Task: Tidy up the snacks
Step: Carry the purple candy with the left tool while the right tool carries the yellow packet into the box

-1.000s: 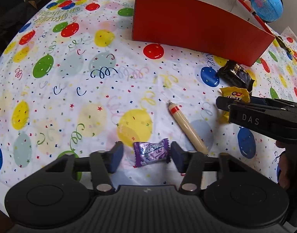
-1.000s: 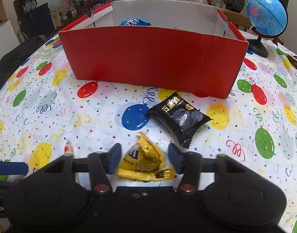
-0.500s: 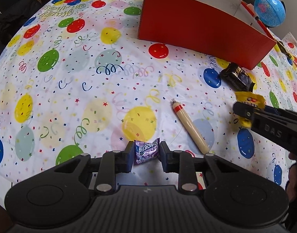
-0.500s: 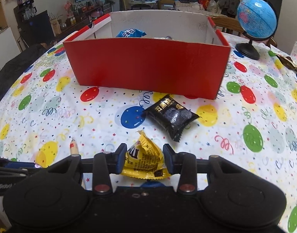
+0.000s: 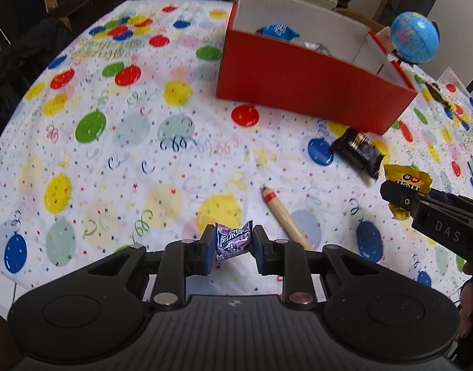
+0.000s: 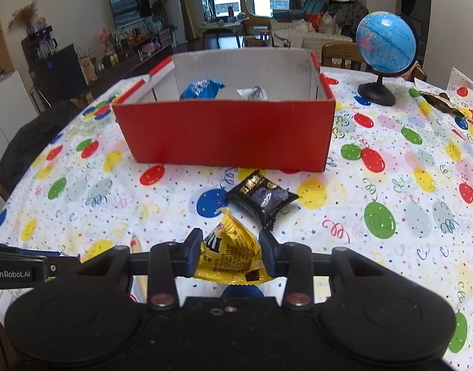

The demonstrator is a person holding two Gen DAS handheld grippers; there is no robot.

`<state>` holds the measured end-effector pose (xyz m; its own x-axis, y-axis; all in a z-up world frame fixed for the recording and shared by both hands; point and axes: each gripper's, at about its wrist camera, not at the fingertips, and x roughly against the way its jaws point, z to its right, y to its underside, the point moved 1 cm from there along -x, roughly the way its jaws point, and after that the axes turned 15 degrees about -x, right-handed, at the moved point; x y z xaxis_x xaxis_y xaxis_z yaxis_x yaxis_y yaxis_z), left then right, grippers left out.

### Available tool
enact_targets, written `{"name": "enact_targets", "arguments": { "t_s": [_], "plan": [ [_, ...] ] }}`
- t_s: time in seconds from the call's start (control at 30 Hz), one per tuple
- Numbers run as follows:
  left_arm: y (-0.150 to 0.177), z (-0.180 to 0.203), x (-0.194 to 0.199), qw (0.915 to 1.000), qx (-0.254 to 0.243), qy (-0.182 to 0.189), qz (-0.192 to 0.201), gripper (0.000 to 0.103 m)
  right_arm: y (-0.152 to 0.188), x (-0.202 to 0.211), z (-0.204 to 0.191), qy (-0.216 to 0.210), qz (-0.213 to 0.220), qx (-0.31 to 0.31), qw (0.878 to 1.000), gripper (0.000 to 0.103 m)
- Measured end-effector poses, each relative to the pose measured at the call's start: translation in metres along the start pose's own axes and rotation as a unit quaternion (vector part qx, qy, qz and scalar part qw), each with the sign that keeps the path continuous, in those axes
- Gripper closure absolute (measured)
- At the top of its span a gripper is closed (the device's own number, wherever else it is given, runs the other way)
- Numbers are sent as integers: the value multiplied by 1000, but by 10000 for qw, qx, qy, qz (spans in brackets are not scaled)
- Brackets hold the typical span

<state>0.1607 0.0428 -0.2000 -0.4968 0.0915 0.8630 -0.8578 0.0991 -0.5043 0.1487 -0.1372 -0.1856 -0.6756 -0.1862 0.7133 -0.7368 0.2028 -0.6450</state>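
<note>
We have the left tool clamped across the middle of the light, crinkly purple candy and the right tool pinching the soft yellow packet above the worktop, short of the red box.

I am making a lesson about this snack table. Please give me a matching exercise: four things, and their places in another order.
Things:
1. purple candy
2. yellow packet
3. black packet
4. blue packet

Places:
A. inside the red box
B. in the right tool
C. lying on the tablecloth, before the box
D. in the left tool

Pairs: 1-D, 2-B, 3-C, 4-A
</note>
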Motion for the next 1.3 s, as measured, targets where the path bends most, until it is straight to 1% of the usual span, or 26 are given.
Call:
{"name": "enact_targets", "arguments": {
  "t_s": [0.3,0.67,0.8,1.07,1.3],
  "plan": [
    [-28,10,22,9990,-234,63,378,78,-21,23,-4,-113,215,-71,9997,65],
    [-80,15,37,9954,-523,63,795,78,-60,38,-10,-186,626,-3,9979,65],
    [-99,16,39,9932,-658,38,958,78,-76,37,-13,-177,765,49,9969,65],
    [-141,17,33,9892,-911,7,1147,78,-110,25,-20,-169,977,63,9951,65],
    [-176,12,20,9872,-1051,5,1198,78,-137,8,-26,-109,1078,53,9941,65]
  ]
}}
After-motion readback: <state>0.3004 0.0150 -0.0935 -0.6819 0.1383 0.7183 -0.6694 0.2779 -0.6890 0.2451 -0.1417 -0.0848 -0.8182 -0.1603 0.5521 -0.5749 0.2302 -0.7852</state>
